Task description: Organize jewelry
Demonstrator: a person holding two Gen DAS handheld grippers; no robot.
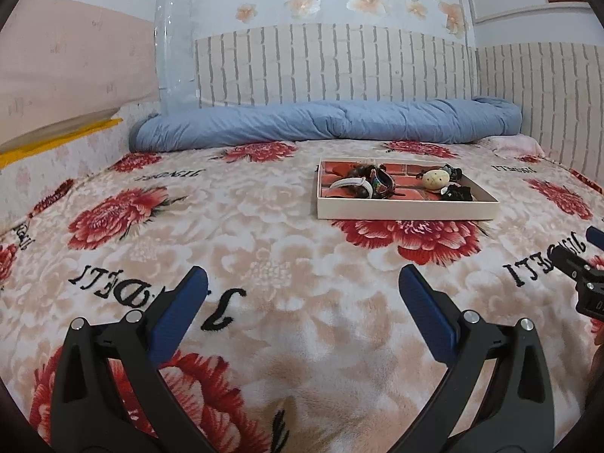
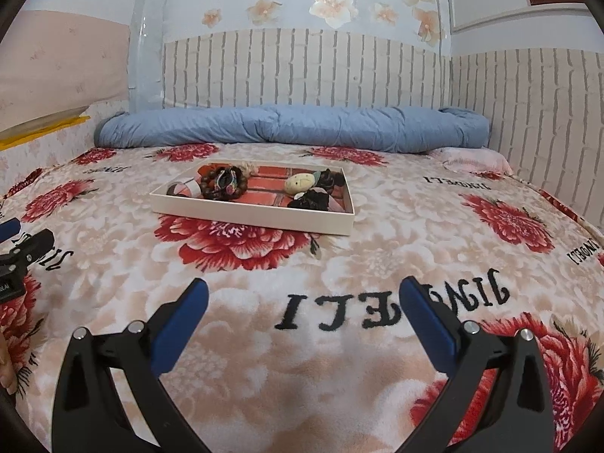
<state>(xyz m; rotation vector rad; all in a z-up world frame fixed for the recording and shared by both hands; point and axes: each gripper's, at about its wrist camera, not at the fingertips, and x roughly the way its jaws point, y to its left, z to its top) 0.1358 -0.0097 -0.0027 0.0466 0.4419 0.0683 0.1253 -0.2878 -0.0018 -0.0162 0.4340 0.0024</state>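
Jewelry: a tangle of bracelets (image 2: 225, 185), a pale oval piece (image 2: 299, 183) and dark items (image 2: 313, 199) lie inside a shallow white tray (image 2: 249, 216).
Tray: sits on the bed's floral blanket (image 2: 339, 256), toward the far edge, red brick-patterned lining showing.
Surroundings: a rolled blue quilt (image 2: 294, 126) lies along the bed's far edge, behind the tray; nothing lies between tray and grippers.
Left gripper (image 1: 302, 294): jaws wide apart, empty, above the blanket near the bed's near edge.
Right gripper (image 2: 302, 305): jaws wide apart, empty, beside the left one.
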